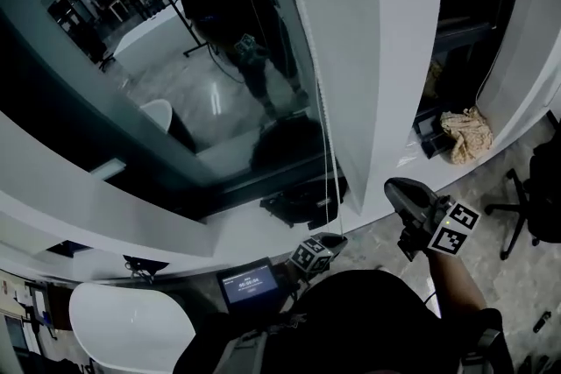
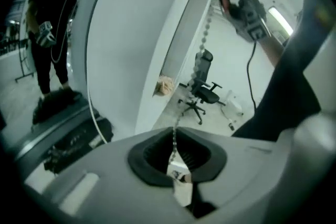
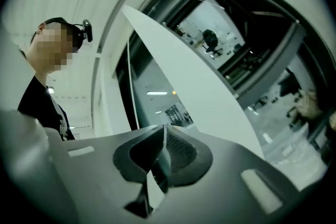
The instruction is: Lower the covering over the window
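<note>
Holding the bead chain [image 2: 202, 50] in the left gripper [image 2: 176, 162], jaws clamped on it, low centre of the head view; the chain runs up along the edge of the white pillar [image 1: 386, 57]. Right gripper [image 3: 163, 132] sits higher and to the right, jaws together, nothing between them. Window glass [image 1: 175, 57] at upper left is bare and we can't pick out the covering, so we judge the lowering is far from done. Risks as we see them: beads slipping through the pads if we pull hard on one thin strand; an off-axis pull dragging the chain off its drive at the top; the right gripper missing the chain on its next grab; pulling the wrong strand of the loop, which would raise the covering.
</note>
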Demonstrator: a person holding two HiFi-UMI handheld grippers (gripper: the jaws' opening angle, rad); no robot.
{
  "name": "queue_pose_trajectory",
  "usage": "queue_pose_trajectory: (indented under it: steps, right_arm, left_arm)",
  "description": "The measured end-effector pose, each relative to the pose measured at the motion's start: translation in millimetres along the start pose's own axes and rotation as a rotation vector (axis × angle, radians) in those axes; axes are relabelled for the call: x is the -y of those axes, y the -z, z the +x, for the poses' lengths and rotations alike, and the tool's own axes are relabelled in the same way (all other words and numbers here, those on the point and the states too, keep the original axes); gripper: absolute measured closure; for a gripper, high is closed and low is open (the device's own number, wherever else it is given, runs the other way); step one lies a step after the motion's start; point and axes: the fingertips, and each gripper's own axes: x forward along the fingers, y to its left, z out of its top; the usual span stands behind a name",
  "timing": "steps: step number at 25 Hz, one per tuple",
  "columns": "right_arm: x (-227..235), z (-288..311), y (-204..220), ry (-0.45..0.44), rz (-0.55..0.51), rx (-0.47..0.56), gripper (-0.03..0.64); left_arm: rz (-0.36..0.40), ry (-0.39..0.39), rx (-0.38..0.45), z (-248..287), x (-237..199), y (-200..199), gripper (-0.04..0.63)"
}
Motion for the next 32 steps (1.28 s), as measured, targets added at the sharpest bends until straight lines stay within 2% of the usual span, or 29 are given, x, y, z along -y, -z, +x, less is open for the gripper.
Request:
queue_pose_trajectory:
  steps: [2, 5, 7, 11, 12, 13, 17, 18, 20, 22, 24, 26, 28, 29, 30, 31, 32]
  right_arm:
    - [-37.7, 28.6, -48.5, -0.114, -0.094, 0.053, 0.594]
    - [-100.8, 66.2, -115.5, -0.277, -0.221, 0.118, 0.55]
    - [-134.3, 86.7, -148.3, -0.342, -0.269, 0.152, 0.499]
    - [-164.2, 123.5, -191.5, -0.373, -0.217, 0.183, 0.491]
    - [-171.0, 127.9, -198.5, -0.391, -0.202, 0.188, 0.516]
    - [-177.8, 131.2, -203.3, -0.4, -0.209, 0.189, 0.579]
    - [-191.6, 144.2, -204.4, -0.358, -0.361, 0.154, 0.603]
    - [-194.0, 142.3, -203.7, -0.343, -0.425, 0.16, 0.604]
    - [-190.0, 135.6, -194.2, -0.272, -0.626, 0.155, 0.607]
    - [-165.1, 132.7, -160.5, -0.199, -0.766, 0.061, 0.607]
    - [-118.5, 126.5, -97.4, -0.131, -0.782, -0.097, 0.608]
    - [-55.7, 103.7, -5.0, -0.022, -0.766, -0.294, 0.609]
    - [8.3, 61.5, 112.3, 0.083, -0.691, -0.542, 0.609]
    - [32.6, 36.5, 171.4, 0.116, -0.628, -0.668, 0.609]
    - [48.6, 12.7, 221.7, 0.136, -0.553, -0.768, 0.609]
    - [56.7, -6.0, 257.2, 0.149, -0.474, -0.822, 0.612]
    - [59.5, -17.1, 276.4, 0.161, -0.4, -0.831, 0.612]
  left_arm:
    - [-0.024, -0.008, -0.005, 0.9, 7.5, 27.8, 0.58]
    - [-0.031, -0.003, 0.011, -1.3, 20.7, 29.6, 0.58]
    - [-0.033, 0.0, 0.008, -2.4, 25.7, 31.8, 0.578]
    - [-0.032, -0.006, -0.001, -8.5, 29.3, 36.3, 0.578]
    - [-0.036, -0.006, 0.0, -9.3, 31.3, 37.7, 0.578]
    - [-0.037, -0.006, -0.001, -10.3, 33.0, 39.1, 0.578]
    - [-0.026, -0.009, -0.001, -11.0, 34.3, 39.8, 0.578]
    - [-0.034, -0.021, 0.004, -11.9, 31.7, 40.5, 0.578]
    - [-0.076, -0.066, 0.033, -20.0, 20.1, 41.3, 0.577]
    - [-0.145, -0.115, 0.114, -38.1, 5.9, 30.8, 0.576]
    - [-0.195, -0.184, 0.249, -65.3, -13.7, 11.7, 0.573]
    - [-0.245, -0.276, 0.401, -109.7, -33.4, -12.0, 0.558]
    - [-0.303, -0.342, 0.573, -168.7, -45.6, -43.4, 0.529]
    - [-0.306, -0.339, 0.663, -196.3, -45.7, -64.1, 0.529]
    - [-0.275, -0.313, 0.742, -219.3, -40.8, -88.1, 0.528]
    - [-0.21, -0.277, 0.796, -236.8, -32.5, -113.5, 0.531]
    - [-0.123, -0.248, 0.813, -248.9, -23.6, -137.6, 0.538]
